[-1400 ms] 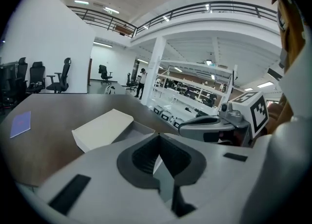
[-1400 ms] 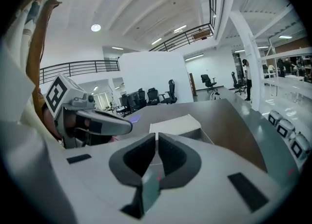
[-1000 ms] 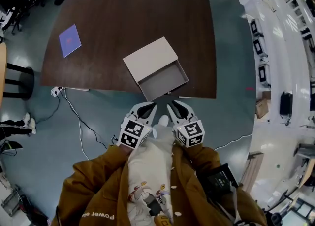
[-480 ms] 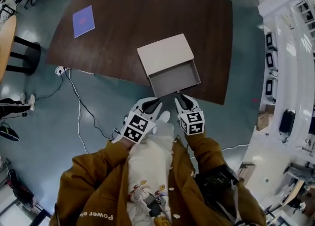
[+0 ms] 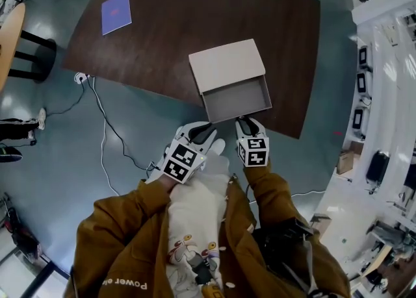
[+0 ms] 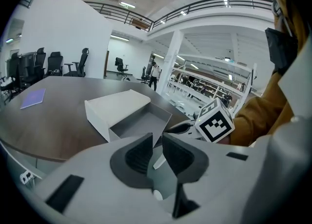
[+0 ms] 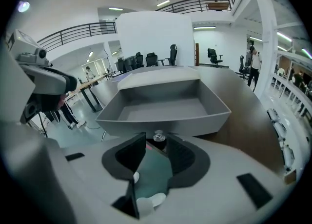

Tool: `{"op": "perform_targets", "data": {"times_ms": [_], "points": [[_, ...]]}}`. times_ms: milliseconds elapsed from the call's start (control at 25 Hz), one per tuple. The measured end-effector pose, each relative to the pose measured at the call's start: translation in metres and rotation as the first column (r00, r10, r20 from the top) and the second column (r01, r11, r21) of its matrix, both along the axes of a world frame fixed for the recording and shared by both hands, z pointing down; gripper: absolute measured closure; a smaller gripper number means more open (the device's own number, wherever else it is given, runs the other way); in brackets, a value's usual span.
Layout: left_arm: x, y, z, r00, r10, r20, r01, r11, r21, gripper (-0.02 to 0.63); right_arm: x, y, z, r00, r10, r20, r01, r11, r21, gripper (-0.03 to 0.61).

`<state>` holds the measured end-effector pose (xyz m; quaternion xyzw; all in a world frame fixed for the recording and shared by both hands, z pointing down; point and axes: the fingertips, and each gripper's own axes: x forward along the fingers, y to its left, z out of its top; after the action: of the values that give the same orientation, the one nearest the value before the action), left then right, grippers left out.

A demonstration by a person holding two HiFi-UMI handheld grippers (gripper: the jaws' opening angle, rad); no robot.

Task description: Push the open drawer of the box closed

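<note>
Brown worktop (image 5: 182, 17) carries a white box (image 5: 226, 64) whose grey drawer (image 5: 237, 100) stands pulled out toward the near edge. The right gripper (image 5: 246, 124) sits at the drawer front, its jaws opening with the small knob (image 7: 159, 135) between their tips. The left gripper (image 5: 203, 132) hangs just beside it, jaws slightly apart and empty.

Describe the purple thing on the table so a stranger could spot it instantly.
Find the large dark brown wooden table. A pale beige box with an open grey drawer sits at its near edge; far left of it, lying alone, is a flat purple square sheet. Nothing else there is flat or coloured.
</note>
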<state>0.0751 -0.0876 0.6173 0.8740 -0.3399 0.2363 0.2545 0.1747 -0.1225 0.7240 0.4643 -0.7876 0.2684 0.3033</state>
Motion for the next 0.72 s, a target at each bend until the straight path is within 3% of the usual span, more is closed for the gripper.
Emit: {"op": "perform_targets", "data": {"times_ms": [200, 320, 720], "points": [[0.000, 0.000, 0.002, 1.000, 0.003, -0.001, -0.003, 1.000, -0.002, 0.561, -0.004, -0.006, 0.010, 0.998, -0.045, -0.036, 0.044, 0.999, -0.013, 0.445], [-0.001, -0.001, 0.003, 1.000, 0.008, 0.008, -0.008, 1.000, -0.006, 0.561, 0.000, -0.008, 0.012, 0.997, -0.046, -0.067, 0.044, 0.999, -0.021, 0.500], [-0.005, -0.007, 0.001, 1.000, 0.019, 0.006, -0.019, 1.000, -0.005, 0.607, -0.004, -0.019, 0.001, 0.997, -0.029, -0.074, 0.028, 0.999, -0.017, 0.503]]}}
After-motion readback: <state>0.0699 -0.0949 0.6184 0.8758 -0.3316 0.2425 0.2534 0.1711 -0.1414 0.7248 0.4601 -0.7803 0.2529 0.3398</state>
